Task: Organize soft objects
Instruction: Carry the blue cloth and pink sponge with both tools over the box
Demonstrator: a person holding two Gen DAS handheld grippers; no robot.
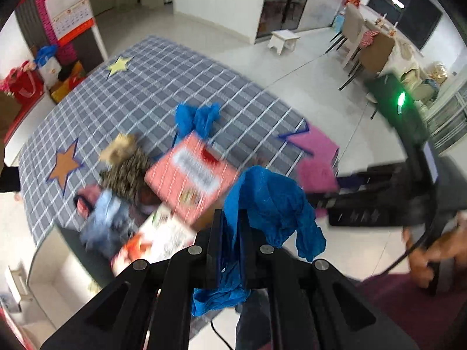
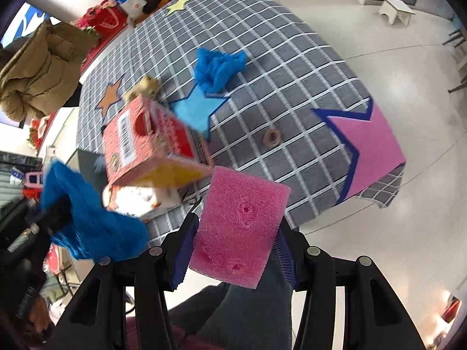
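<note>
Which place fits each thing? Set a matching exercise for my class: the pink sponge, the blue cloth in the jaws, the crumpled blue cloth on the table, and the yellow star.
Things:
1. pink sponge
2. held blue cloth
3. crumpled blue cloth
4. yellow star

Places:
A. on the checked tablecloth, by the blue star
B. clamped in the left gripper
C. at the table's far end
D. clamped in the right gripper

Pairs: 1-D, 2-B, 3-A, 4-C
</note>
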